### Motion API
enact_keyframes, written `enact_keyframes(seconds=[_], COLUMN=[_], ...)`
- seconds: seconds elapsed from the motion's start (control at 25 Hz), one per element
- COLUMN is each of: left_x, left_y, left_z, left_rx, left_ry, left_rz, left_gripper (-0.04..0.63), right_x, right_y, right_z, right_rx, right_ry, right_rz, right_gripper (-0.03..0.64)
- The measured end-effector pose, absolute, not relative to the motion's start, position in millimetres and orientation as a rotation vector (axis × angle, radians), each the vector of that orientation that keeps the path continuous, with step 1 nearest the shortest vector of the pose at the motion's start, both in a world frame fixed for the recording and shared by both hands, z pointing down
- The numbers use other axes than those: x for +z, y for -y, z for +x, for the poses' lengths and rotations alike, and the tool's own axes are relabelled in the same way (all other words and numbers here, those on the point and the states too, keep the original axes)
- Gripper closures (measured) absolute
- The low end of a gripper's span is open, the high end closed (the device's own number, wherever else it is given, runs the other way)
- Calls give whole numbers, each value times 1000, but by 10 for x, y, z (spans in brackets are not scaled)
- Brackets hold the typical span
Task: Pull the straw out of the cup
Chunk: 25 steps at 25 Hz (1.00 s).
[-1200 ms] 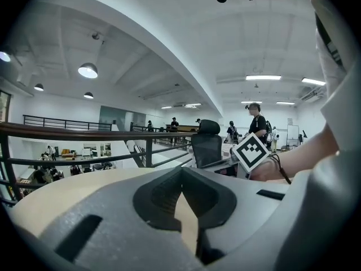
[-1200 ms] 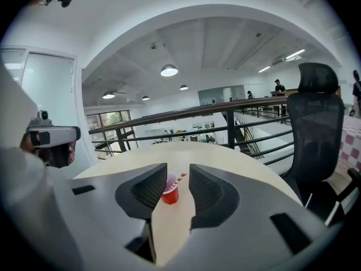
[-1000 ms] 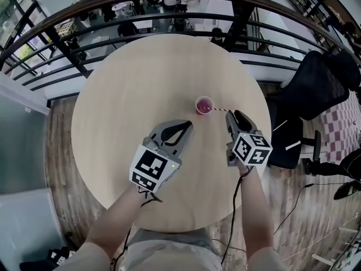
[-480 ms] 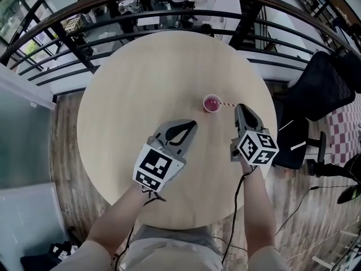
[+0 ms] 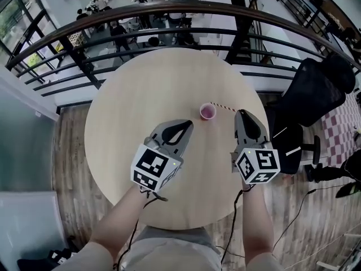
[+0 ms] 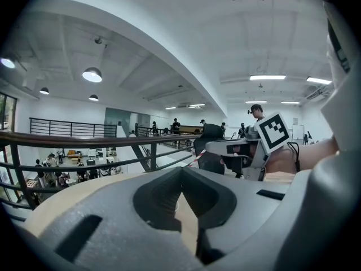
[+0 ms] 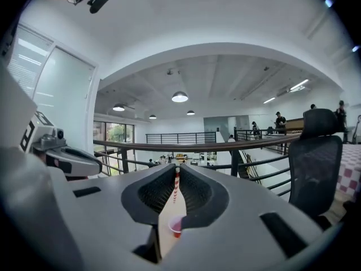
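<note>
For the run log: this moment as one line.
right claw: just closed on straw | straw: out of cup | left claw: shut, empty

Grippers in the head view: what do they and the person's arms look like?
The left gripper and right gripper are matching light-grey shells whose tongs taper to a point around a teardrop opening lined with dark ribbed pads. Each carries a white cube printed with black square markers. A thin black cable trails back from each along a bare forearm; no sleeves show.
</note>
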<state>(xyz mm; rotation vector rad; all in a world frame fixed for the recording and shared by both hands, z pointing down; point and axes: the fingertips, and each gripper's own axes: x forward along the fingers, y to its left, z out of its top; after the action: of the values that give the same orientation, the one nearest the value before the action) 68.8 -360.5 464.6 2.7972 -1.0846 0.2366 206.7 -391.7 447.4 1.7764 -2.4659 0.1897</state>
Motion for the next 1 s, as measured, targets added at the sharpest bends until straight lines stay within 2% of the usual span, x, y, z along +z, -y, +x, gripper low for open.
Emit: enact_keyframes(seconds=[0.24, 0.56, 0.76, 1.0], left_x=[3986, 3214, 2803, 2649], left_y=[3281, 2726, 2303, 1918], left_z=[454, 161, 40, 52], left_rx=[160, 114, 17, 30], left_ry=[1144, 1249, 1273, 1232], left_rz=[2839, 2964, 2966, 3012], left_gripper=[581, 581, 581, 581], right_x=[3708, 2598, 2259, 2212], right_y=[3315, 2494, 2023, 1505], right_z=[2001, 1794, 1672, 1558], right_rx=[249, -168, -261, -193], right_ry=[2631, 2709, 2757, 2838], right_rz=[1863, 1869, 1850, 1782], right_gripper=[581, 581, 581, 581])
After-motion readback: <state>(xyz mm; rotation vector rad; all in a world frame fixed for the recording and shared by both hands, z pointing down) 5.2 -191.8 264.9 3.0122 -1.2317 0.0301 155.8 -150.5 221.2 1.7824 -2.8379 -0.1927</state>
